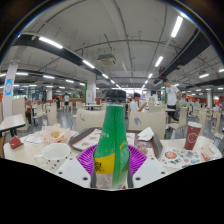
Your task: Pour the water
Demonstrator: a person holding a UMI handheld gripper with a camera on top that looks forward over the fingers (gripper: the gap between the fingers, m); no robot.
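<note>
green bottle [111, 140] sits upright dead centre between the gripper [112, 160] fingers, purple pads [88, 158] hugging it on both sides, no gap visible either side, so I read the tongs as clamped on the bottle around its lower body. Long axis is vertical, dark cap on top, yellow label low down near the pads. Looks lifted or at least held over the white table [60, 172], can't tell if the base touches. Key relation for the pour: candidate receivers lie ahead and off to the sides, a red cup [192, 135] beyond the right finger, a white bowl [53, 152] beyond the left. Which one is the target I can't tell. My guess: carry toward the cup, then tip the neck over its rim; cap appears on, which would block pouring
</note>
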